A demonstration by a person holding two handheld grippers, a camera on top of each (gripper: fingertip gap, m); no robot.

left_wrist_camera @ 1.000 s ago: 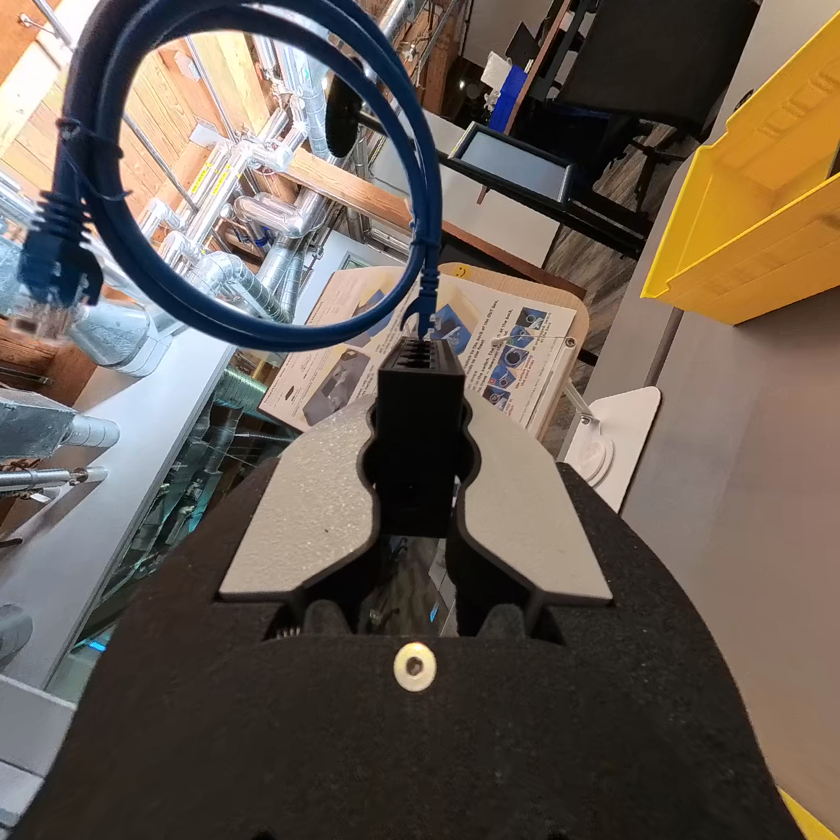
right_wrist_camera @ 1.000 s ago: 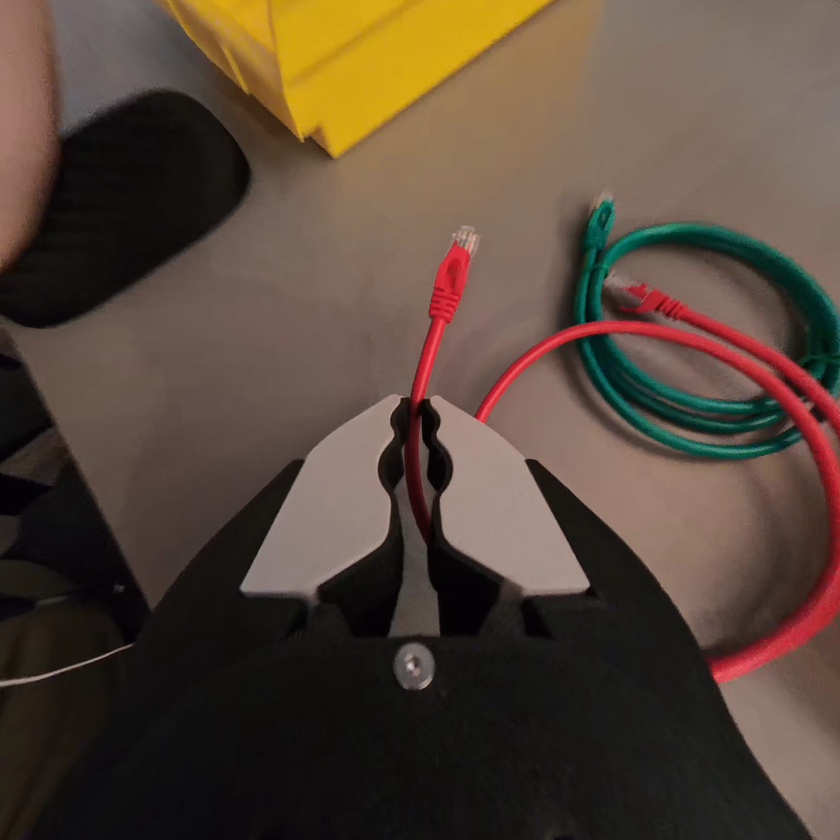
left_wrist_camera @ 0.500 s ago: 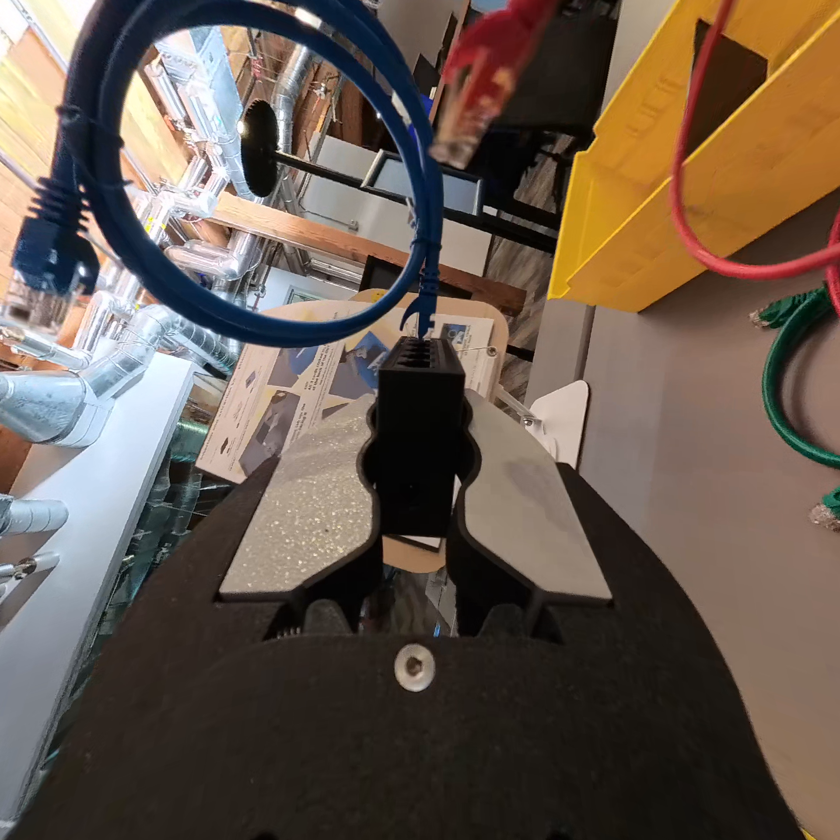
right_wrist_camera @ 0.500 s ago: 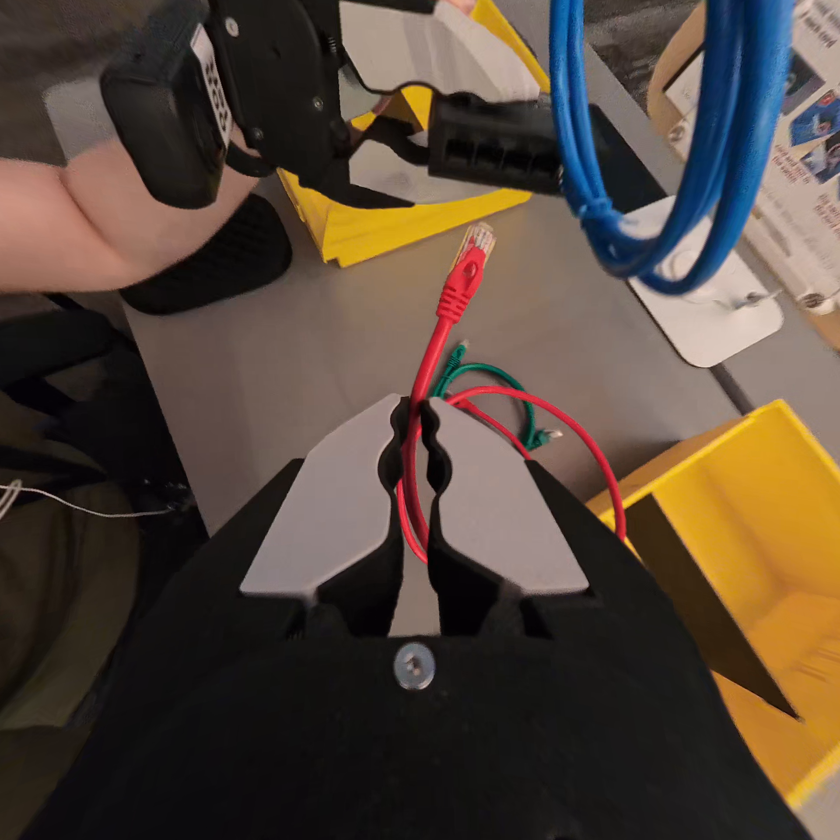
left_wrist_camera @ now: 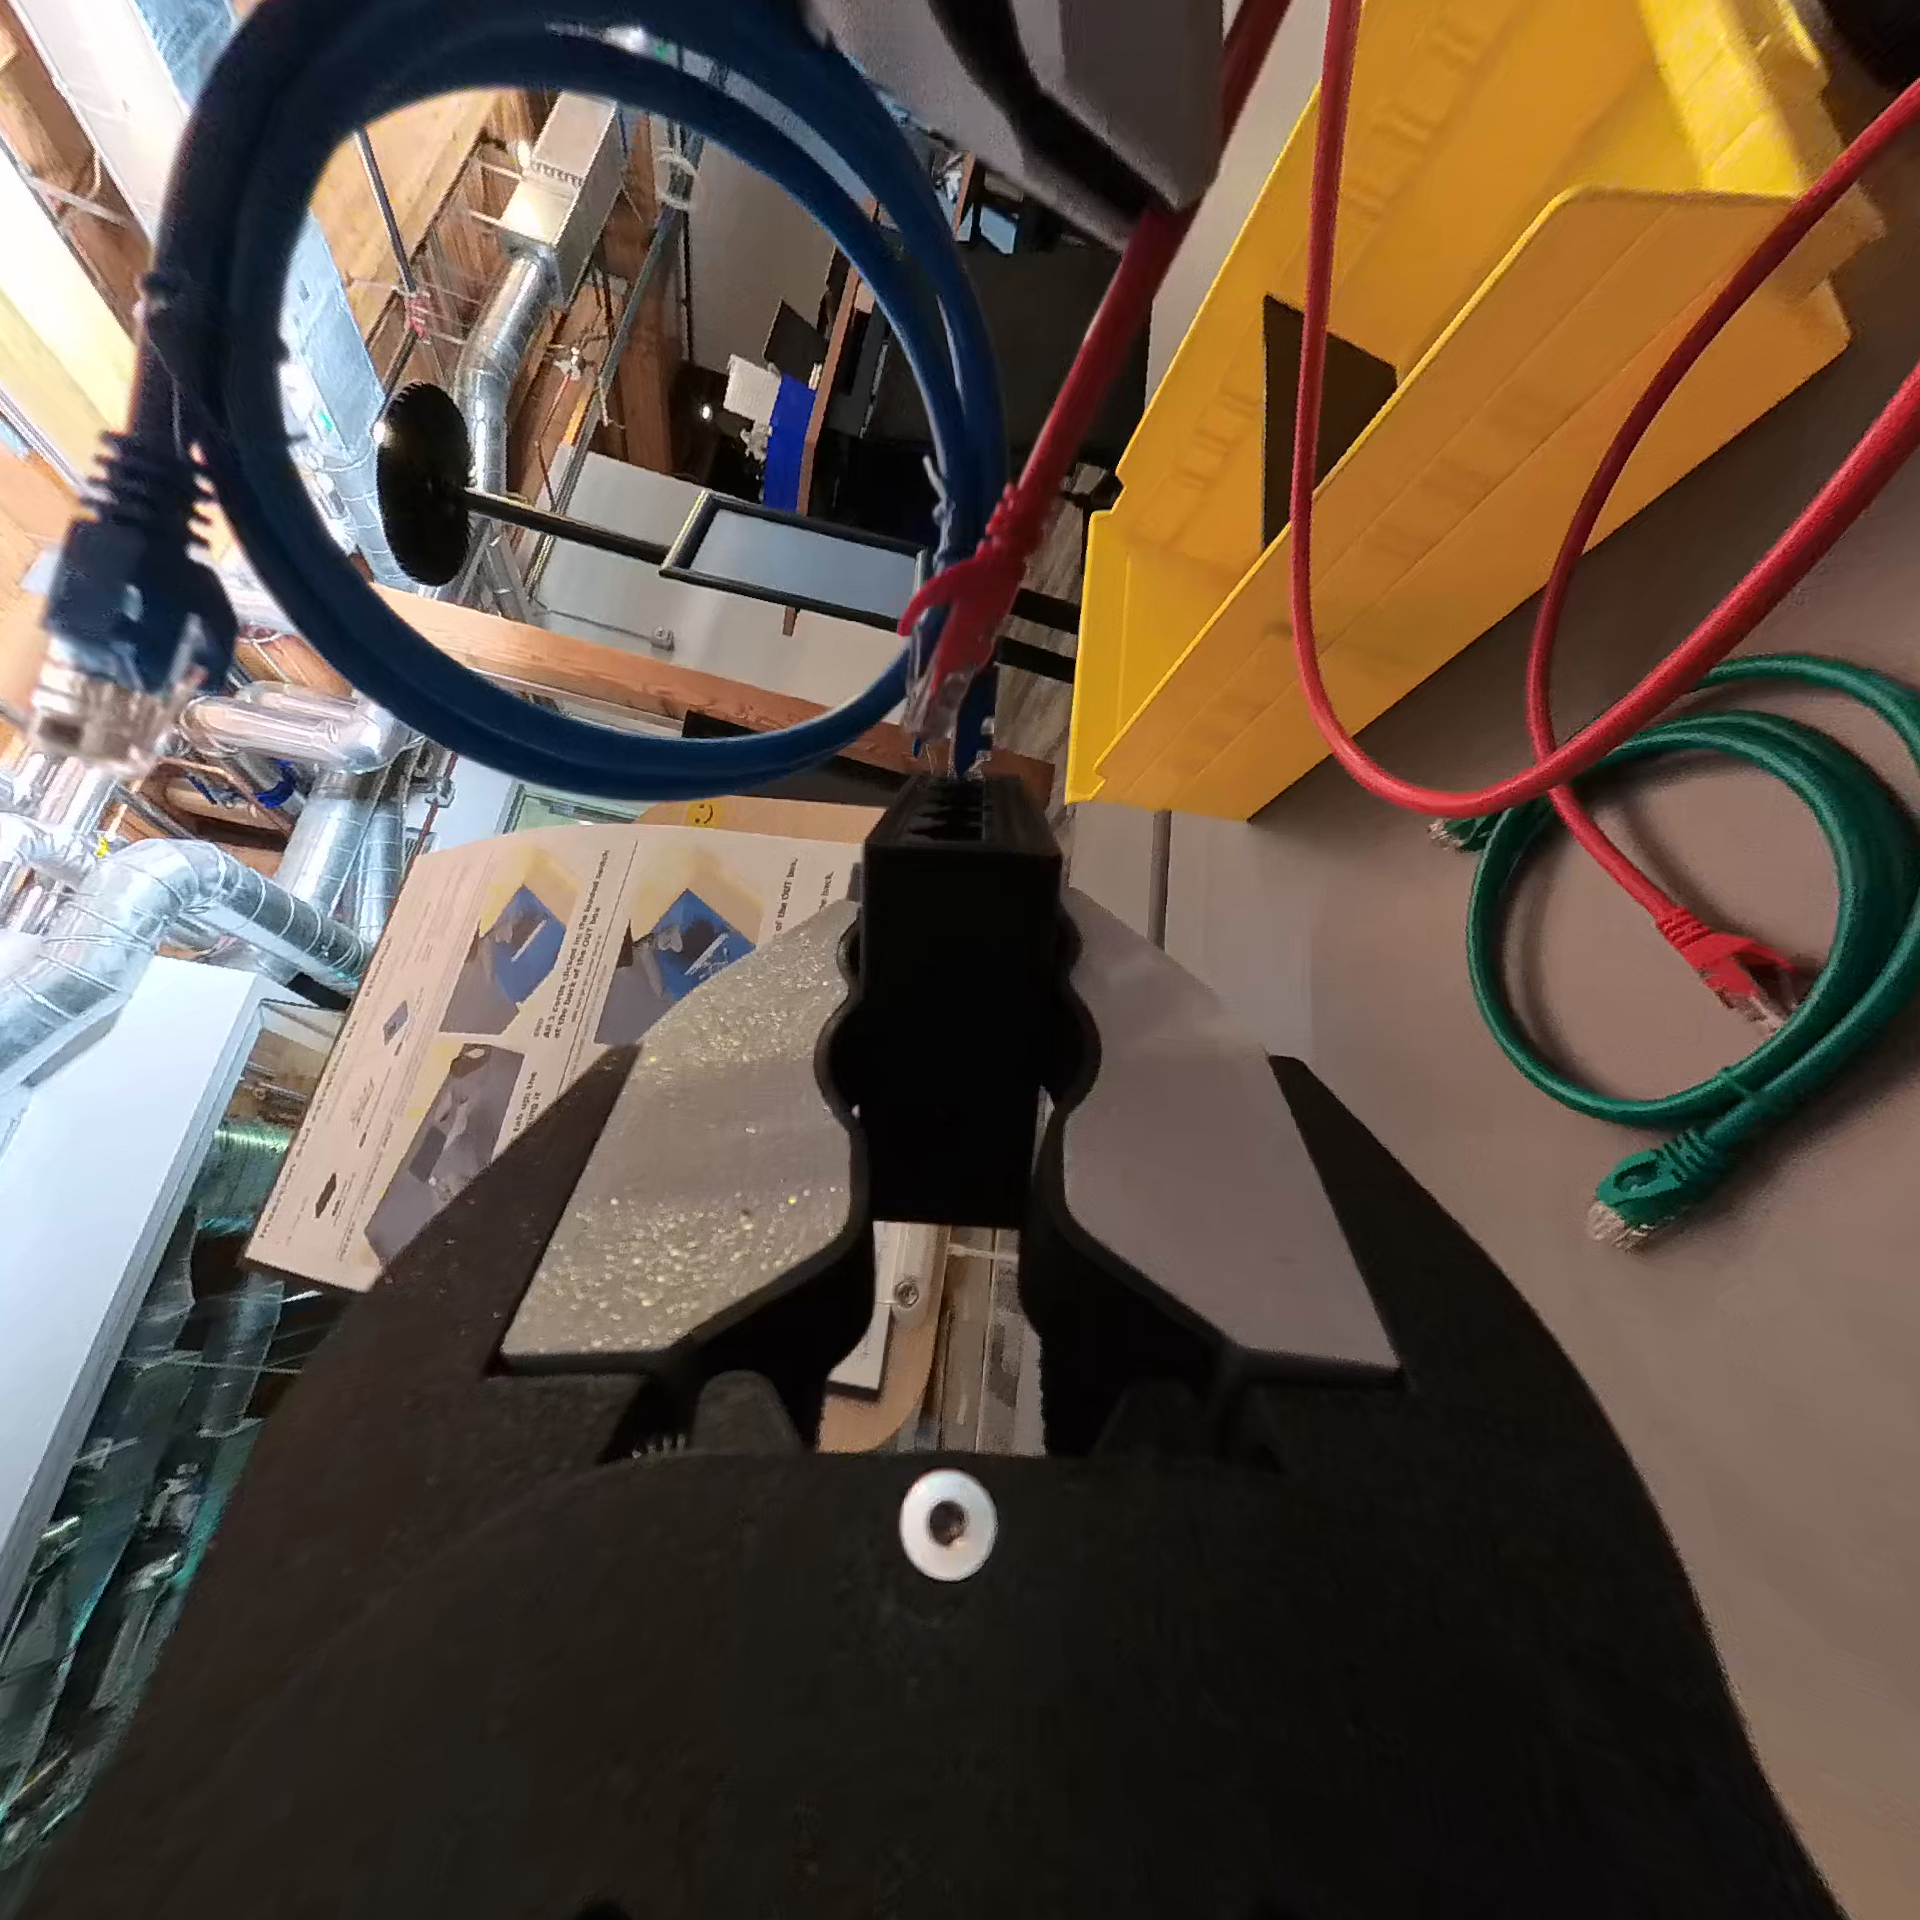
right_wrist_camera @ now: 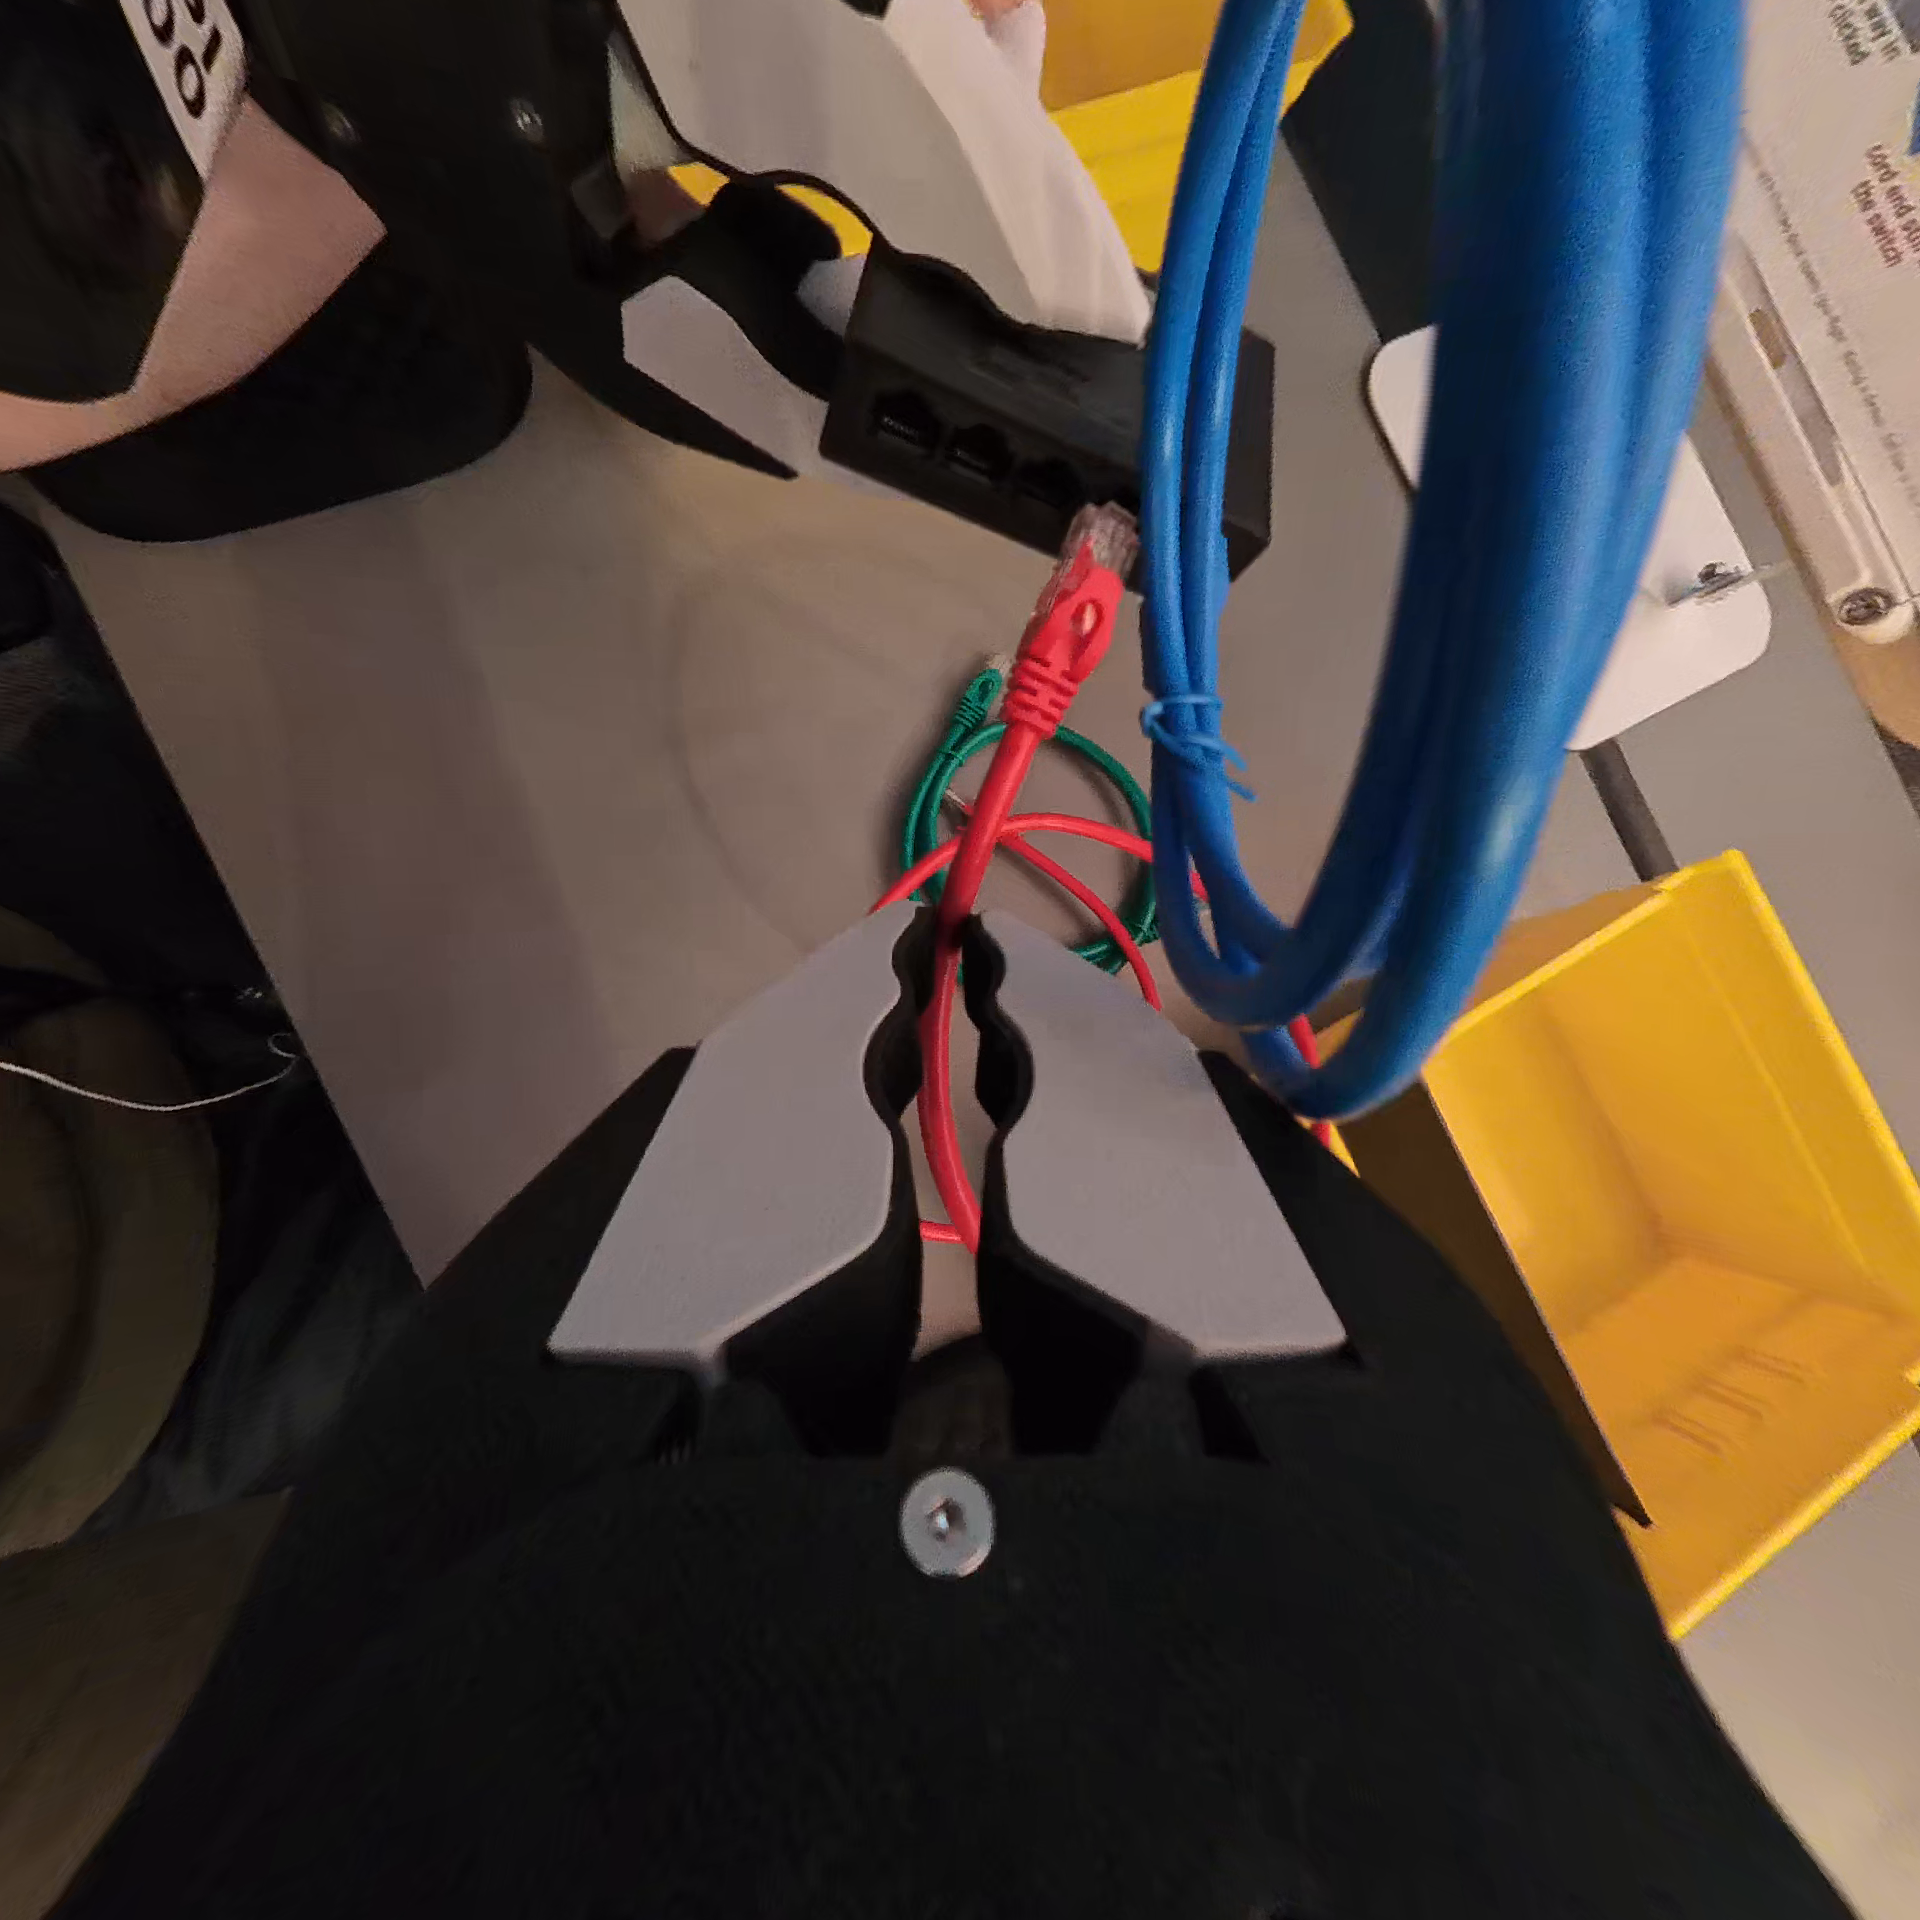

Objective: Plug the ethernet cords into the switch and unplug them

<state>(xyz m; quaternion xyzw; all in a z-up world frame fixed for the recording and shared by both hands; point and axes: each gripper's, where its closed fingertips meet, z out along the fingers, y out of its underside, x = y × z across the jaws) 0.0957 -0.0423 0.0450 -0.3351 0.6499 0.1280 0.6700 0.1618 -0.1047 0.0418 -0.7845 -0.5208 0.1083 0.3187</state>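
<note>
My right tool pinches the red cord just behind its boot, and the plug now sits right at the port face of the switch, beside the port the blue cord occupies. Half a second ago the plug hung well short of the switch; a second ago it was low over the table. So the approach is done and the insertion is next, I judge; the plug does not look seated yet.

My left tool is clamped on the switch, held in the air with the ports facing away. In its view the red plug has come down from the top edge to the ports, and the blue loop has swung little. The green cord lies coiled on the table, untouched.
</note>
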